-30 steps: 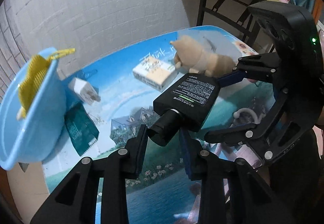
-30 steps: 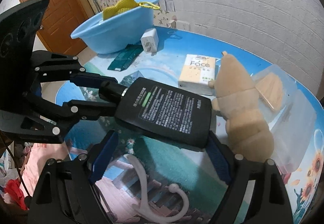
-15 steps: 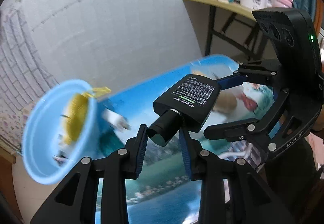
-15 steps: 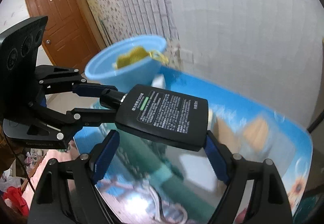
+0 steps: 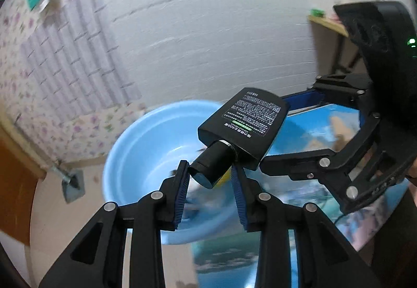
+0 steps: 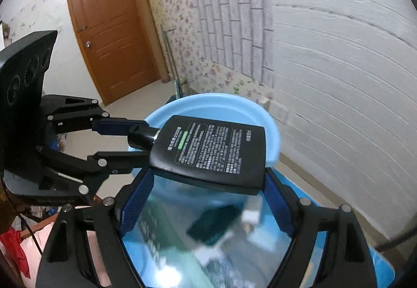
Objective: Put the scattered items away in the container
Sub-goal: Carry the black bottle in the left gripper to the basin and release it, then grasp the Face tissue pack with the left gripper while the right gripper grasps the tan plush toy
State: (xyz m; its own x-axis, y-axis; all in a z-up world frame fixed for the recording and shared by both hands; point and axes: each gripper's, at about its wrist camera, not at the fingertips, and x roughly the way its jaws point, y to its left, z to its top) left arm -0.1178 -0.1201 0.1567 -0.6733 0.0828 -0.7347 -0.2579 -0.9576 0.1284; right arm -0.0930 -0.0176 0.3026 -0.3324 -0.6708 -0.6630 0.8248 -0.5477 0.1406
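Note:
A flat black bottle (image 5: 250,121) with white print is held in the air by both grippers. My left gripper (image 5: 209,170) is shut on its round black cap. My right gripper (image 6: 207,178) is shut across the wide body of the bottle (image 6: 213,149), blue pads on its two edges. In the right wrist view the left gripper (image 6: 138,140) reaches in from the left onto the cap. The light blue basin (image 5: 146,147) lies just below and behind the bottle, and its rim (image 6: 216,103) shows past the bottle's top. What lies in the basin is blurred.
The table with a blue landscape print (image 6: 325,236) runs under the grippers. On it, blurred, lie a dark green packet (image 6: 213,222) and a white charger (image 6: 251,212). A grey brick-pattern wall stands close behind the basin. A brown door (image 6: 112,35) is at the far left.
Both grippers have risen and swung left together with the bottle, from above the middle of the table to over the basin. The plush toy and tissue pack have left both views.

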